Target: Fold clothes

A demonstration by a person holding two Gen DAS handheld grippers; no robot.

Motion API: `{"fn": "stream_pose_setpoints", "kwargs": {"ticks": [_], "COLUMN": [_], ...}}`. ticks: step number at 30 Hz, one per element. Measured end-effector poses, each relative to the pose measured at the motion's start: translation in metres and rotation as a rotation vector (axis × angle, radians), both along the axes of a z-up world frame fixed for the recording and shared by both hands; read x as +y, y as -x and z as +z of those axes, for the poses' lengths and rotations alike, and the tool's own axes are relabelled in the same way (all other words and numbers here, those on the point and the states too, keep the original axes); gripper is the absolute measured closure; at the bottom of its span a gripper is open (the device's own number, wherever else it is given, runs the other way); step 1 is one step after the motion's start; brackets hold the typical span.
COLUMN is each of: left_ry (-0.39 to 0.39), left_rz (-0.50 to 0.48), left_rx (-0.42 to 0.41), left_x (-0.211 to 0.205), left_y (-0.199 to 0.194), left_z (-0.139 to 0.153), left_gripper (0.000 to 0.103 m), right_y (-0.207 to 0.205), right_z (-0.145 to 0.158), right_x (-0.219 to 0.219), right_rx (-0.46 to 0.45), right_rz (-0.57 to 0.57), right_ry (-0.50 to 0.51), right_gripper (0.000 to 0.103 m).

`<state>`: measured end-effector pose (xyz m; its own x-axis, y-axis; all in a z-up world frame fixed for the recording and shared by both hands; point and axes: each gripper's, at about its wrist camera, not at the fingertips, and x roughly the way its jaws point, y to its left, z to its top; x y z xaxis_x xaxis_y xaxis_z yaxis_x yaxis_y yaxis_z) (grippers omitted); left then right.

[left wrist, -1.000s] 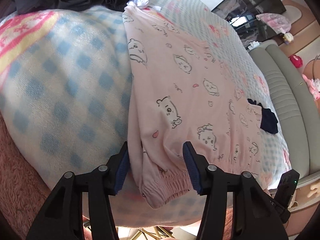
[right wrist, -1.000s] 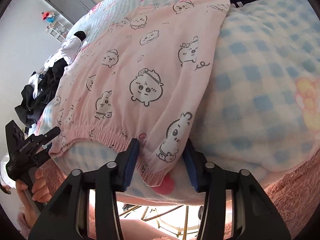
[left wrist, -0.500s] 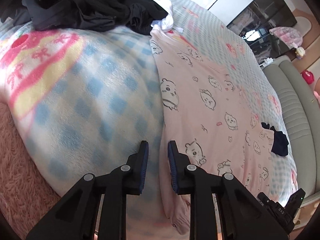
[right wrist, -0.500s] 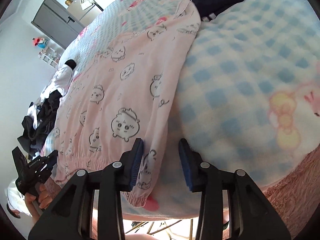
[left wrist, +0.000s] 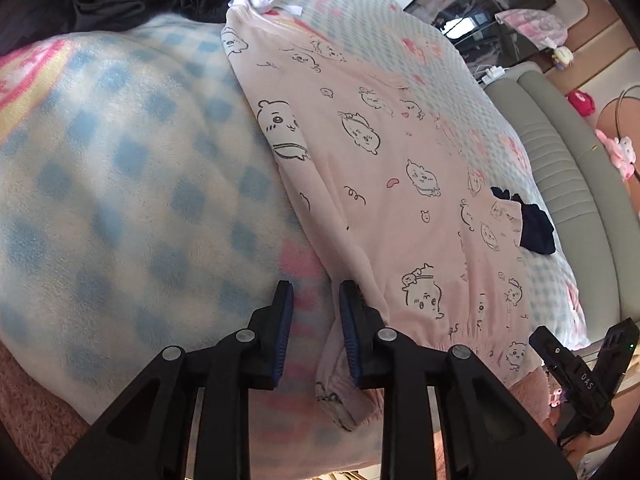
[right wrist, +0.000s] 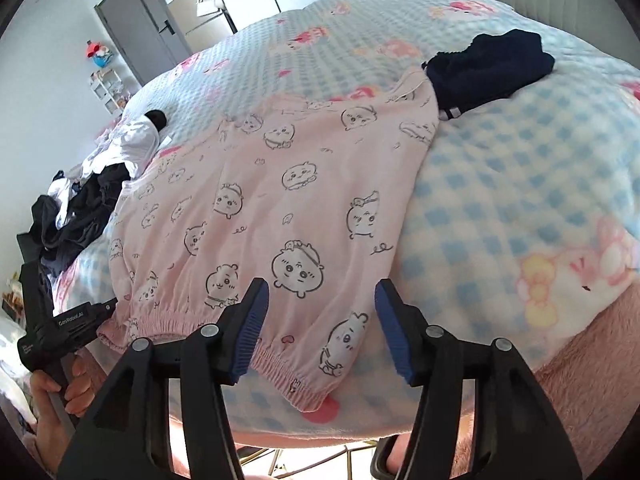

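Now my right gripper [right wrist: 318, 326] jaws are opening above the pink pyjamas [right wrist: 280, 200] on the bed [right wrist: 500, 184]; left gripper [left wrist: 314, 334] jaws narrow, empty (beside the hem). Misjudged, I'd pinch blanket too.

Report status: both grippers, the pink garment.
Left gripper narrow, empty. Right gripper opening, empty. Pink cartoon-print garment flat on checked blanket. Dark cloth at far corner.

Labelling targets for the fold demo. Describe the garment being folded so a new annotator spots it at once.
On the bed's blue-checked blanket, look at the near edge by the grippers. The pink pyjama garment lies flat there, its elastic hem toward the edge. It alone is pale pink with cartoon animal faces; the folded item and clothes pile nearby are dark.
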<state>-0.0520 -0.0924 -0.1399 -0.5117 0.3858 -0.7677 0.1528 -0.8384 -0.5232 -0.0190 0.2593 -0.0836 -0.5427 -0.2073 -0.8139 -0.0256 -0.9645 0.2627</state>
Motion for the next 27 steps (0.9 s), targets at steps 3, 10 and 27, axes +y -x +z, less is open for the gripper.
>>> {"fn": "stream_pose_setpoints", "kwargs": {"ticks": [3,10,27], "left_ry": [0.046,-0.006,0.145], "left_rz": [0.005,0.034,-0.128], "left_rx": [0.063,0.091,0.077], "left_x": [0.002,-0.013,0.037], "left_y": [-0.008,-0.019,0.003], "left_z": [0.015,0.023,0.012], "left_gripper": [0.094,0.096,0.088], "right_y": [-0.001,-0.006,0.026], "right_z": [-0.026,-0.037,0.013], "right_x": [-0.007,-0.004,-0.097], "right_rx": [-0.076,-0.096,-0.016], "right_rz": [0.03,0.011,0.235], "right_ry": [0.032,0.048,0.041], "right_gripper": [0.046,0.047,0.044]}}
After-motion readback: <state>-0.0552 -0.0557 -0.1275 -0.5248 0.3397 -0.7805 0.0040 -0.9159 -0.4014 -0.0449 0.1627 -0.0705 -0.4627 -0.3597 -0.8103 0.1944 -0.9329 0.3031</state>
